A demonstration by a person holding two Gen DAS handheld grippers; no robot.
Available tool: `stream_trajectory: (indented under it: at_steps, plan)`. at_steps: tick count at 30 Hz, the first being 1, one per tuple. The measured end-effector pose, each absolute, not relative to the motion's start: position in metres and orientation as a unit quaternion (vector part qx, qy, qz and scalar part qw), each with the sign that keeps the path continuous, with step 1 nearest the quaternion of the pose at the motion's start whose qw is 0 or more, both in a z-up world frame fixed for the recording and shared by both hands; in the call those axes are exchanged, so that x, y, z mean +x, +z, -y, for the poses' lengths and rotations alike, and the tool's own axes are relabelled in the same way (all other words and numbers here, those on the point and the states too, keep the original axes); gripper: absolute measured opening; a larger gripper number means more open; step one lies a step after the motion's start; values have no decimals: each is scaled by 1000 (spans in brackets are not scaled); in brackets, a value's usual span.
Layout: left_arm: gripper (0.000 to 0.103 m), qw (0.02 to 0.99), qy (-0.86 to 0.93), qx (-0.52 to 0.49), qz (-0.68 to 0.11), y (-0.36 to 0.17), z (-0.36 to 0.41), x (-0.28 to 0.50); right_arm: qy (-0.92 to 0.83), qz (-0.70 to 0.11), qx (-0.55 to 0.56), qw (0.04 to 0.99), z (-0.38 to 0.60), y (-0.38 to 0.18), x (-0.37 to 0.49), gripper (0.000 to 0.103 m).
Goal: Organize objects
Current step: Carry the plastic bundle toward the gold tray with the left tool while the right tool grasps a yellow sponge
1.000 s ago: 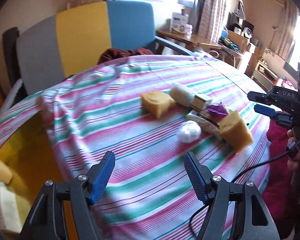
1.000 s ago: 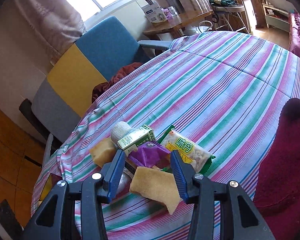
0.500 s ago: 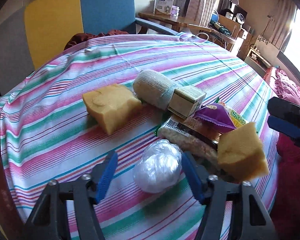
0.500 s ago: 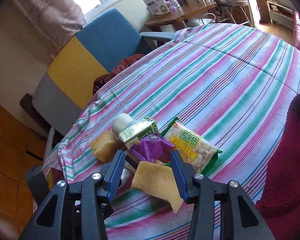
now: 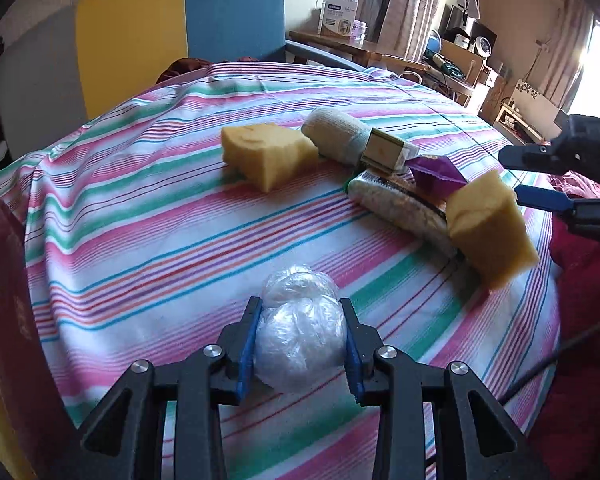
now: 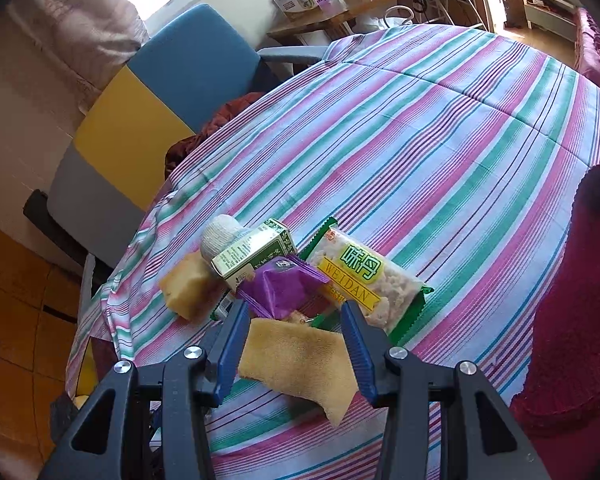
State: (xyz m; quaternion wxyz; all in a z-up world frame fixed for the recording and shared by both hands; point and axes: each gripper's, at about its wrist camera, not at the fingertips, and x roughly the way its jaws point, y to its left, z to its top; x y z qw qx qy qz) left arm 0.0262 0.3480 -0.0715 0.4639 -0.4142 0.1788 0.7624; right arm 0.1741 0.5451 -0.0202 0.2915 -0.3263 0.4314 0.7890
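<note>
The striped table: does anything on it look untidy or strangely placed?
Yes. The purple packet lies tilted on top of the snack bag and the green box, all heaped together at one edge of the striped table. Nothing looks spilled or damaged.

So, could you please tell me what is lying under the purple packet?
The purple packet rests on a snack bag, leaning on the green box. Anything directly beneath is covered.

I see a crumpled clear plastic ball (image 5: pixel 300 344) squeezed between my left gripper's (image 5: pixel 300 346) just-closed pads — a yellow sponge (image 6: pixel 300 360) sits clamped in my right gripper (image 6: pixel 294 340).
</note>
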Motion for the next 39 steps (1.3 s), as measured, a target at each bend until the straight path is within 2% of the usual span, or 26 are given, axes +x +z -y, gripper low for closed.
stream_trajectory:
  at_steps: [3,6,9,16,25,30,33,35,39]
  plan:
    - [37,462,765,-409,-182,-72,-332,34,785,-426,-339,297,-545,-23,170,49]
    - [37,462,766,-408,-181,-72,-319,39,781,-417,-354,301,-545,-26,165,62]
    - [37,461,767,-408,-182,-72,-308,44,782,-410,-368,294,-542,-28,158,63]
    - [37,459,766,-413,-179,-69,-290,54,809,-425,-393,101,-508,-29,128,62]
    - [37,453,771,-411,-174,-70,-273,61,816,-377,-431,77,-485,-30,113,63]
    - [37,454,772,-412,-170,-70,-271,61,817,-333,-459,104,-477,-34,106,63]
    - [37,454,772,-411,-170,-70,-270,61,820,-315,-464,116,-475,-34,104,67]
    - [37,454,772,-412,-169,-70,-269,61,821,-307,-469,107,-471,-33,103,75]
    - [37,454,772,-412,-168,-70,-268,61,818,-264,-501,105,-457,-38,95,78]
